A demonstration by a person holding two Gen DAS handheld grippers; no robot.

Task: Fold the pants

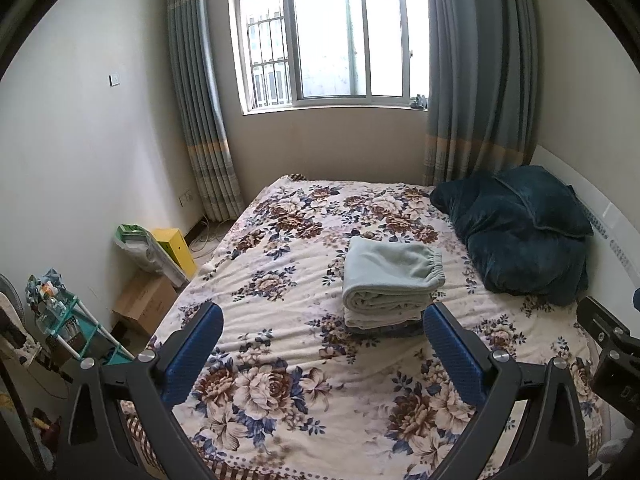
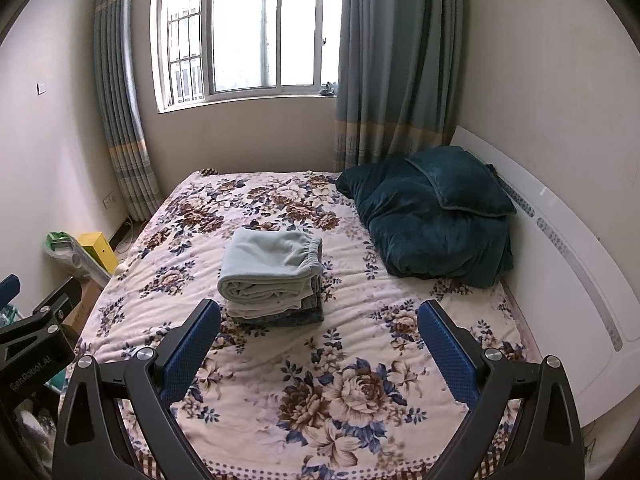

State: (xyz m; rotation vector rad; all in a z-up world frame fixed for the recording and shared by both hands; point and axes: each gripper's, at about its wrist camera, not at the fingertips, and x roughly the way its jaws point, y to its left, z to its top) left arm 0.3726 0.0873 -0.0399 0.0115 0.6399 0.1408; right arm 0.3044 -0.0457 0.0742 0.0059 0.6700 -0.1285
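the left gripper point(image 1: 323, 334) hangs above the near part of the bed point(image 1: 280, 360) with its blue fingers wide apart, holding nothing. the right gripper point(image 2: 319, 330) does the same. just beyond them, mid-bed, the pale green pants point(image 1: 390, 274) lie folded on top of a small stack of folded clothes point(image 2: 276, 312). far right, a dark teal blanket point(image 2: 432, 220). on the floor at left, a cardboard box point(image 1: 146, 304), closed.

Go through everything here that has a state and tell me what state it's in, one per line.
Left tool: open, empty.
Right tool: open, empty.
Light green pants: folded, topping a stack.
Stack of clothes: folded, resting on the bed.
Curtains: drawn aside.
Teal blanket: bunched against the headboard.
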